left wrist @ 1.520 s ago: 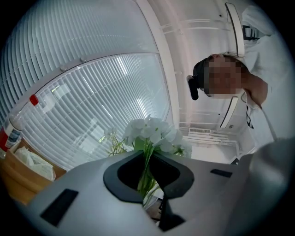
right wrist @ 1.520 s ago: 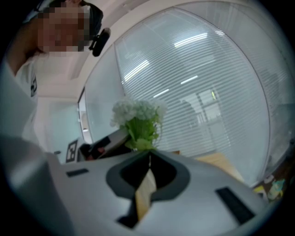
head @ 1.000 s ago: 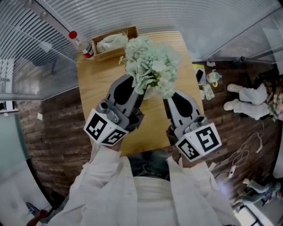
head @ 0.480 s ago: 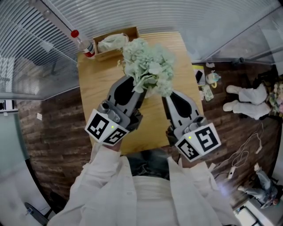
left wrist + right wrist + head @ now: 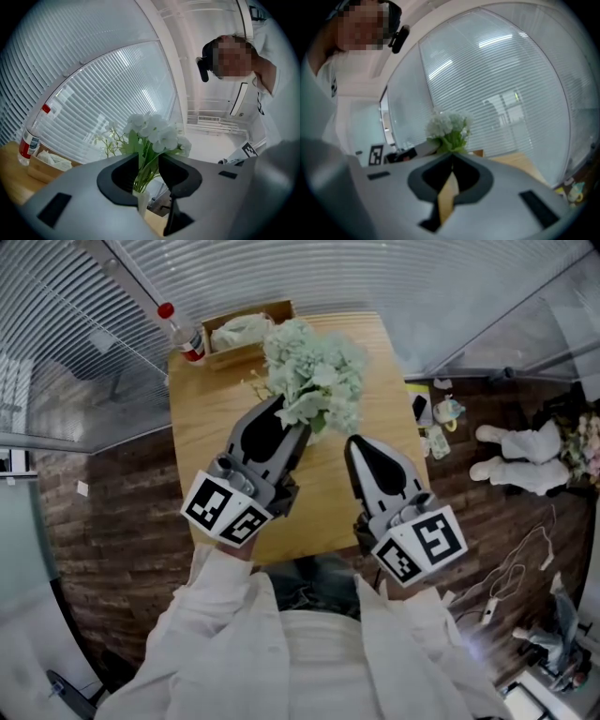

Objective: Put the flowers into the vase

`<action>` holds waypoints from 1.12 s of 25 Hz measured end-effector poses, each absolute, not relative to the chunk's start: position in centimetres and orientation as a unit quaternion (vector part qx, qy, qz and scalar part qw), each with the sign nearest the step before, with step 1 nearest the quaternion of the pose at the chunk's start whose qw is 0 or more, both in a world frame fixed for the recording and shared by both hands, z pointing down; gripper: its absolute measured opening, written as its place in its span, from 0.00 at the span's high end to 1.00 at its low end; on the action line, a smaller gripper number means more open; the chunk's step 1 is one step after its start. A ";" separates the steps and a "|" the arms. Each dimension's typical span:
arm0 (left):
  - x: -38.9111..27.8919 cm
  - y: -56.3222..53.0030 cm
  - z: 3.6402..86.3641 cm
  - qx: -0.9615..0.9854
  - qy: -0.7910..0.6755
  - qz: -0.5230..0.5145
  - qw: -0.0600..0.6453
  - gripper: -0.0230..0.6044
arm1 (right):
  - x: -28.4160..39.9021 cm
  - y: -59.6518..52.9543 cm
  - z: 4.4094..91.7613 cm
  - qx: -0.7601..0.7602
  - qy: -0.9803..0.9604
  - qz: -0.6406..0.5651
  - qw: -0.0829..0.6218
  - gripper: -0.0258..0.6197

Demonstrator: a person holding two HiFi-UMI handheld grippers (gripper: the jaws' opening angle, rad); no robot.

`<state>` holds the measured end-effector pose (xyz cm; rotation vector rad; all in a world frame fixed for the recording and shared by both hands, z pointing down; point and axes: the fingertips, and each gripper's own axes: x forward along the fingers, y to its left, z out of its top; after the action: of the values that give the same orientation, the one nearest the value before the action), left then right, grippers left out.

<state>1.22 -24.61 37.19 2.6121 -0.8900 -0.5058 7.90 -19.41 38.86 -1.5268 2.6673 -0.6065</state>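
A bunch of pale green-white flowers (image 5: pixel 314 371) stands over the wooden table (image 5: pixel 206 427). In the left gripper view its stems (image 5: pixel 146 171) run down into a small white vase (image 5: pixel 141 199); in the head view the blooms hide the vase. My left gripper (image 5: pixel 292 430) reaches under the blooms. Its jaws have just been opening, and the stems show in the gap between them (image 5: pixel 149 161) with no pad pressing on them. My right gripper (image 5: pixel 357 443) sits just right of the bunch, apart from it, shut with nothing between its fingertips (image 5: pixel 452 157).
At the table's far edge lie a red-capped water bottle (image 5: pixel 183 334) and a wooden box (image 5: pixel 246 313) holding a white bag. White blinds run behind the table. On the floor to the right are a white plush toy (image 5: pixel 525 451), small items and cables.
The left jaws have opened around the stems. The flower bunch has shifted slightly left and now stands clear of the right gripper's tip. Neither hand has moved much.
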 end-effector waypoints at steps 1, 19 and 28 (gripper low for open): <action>1.1 -24.5 37.2 0.916 -0.315 -0.180 0.170 0.77 | 7.9 -19.2 38.7 -0.487 0.852 -0.192 0.005 0.94; -1.1 -21.2 34.8 0.914 -0.319 -0.191 0.160 0.77 | 6.8 -17.3 36.0 -0.479 0.863 -0.160 0.016 0.94; -0.7 -18.3 33.3 0.920 -0.314 -0.179 0.153 0.77 | 6.1 -16.3 34.7 -0.465 0.873 -0.144 0.023 0.94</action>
<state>-0.66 -18.30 33.29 2.6371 -0.8999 -0.5142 6.06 -16.29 34.70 -1.4397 2.7048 -0.4453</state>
